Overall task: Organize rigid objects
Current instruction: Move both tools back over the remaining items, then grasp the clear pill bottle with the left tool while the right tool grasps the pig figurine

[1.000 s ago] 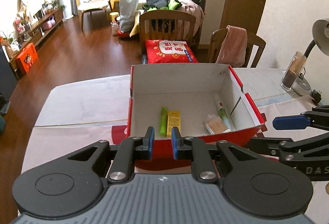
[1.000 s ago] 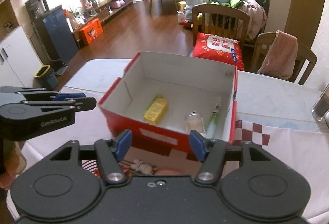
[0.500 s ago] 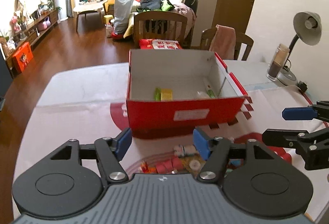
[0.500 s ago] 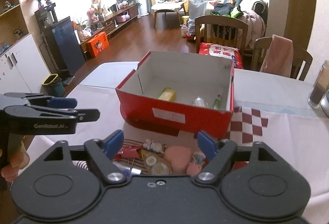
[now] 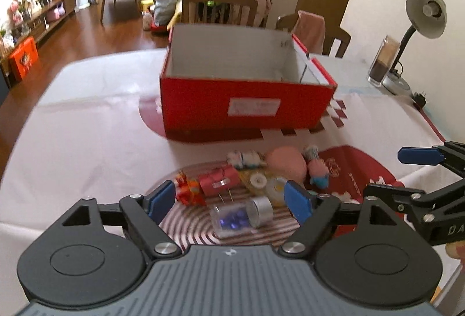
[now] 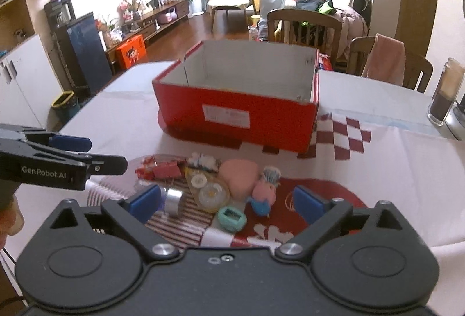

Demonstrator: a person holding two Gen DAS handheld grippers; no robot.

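Each gripper is built alike: the left gripper (image 5: 229, 201) and right gripper (image 6: 229, 204) show a ribbed grey or black housing at 6 o'clock, two round black discs at 5 and 7 o'clock, and black linkage arms pinned by silver screws. Blue pads (image 5: 296, 201) tip the fingers. White lettering "GenRobot.AI" is printed on the left gripper's side.
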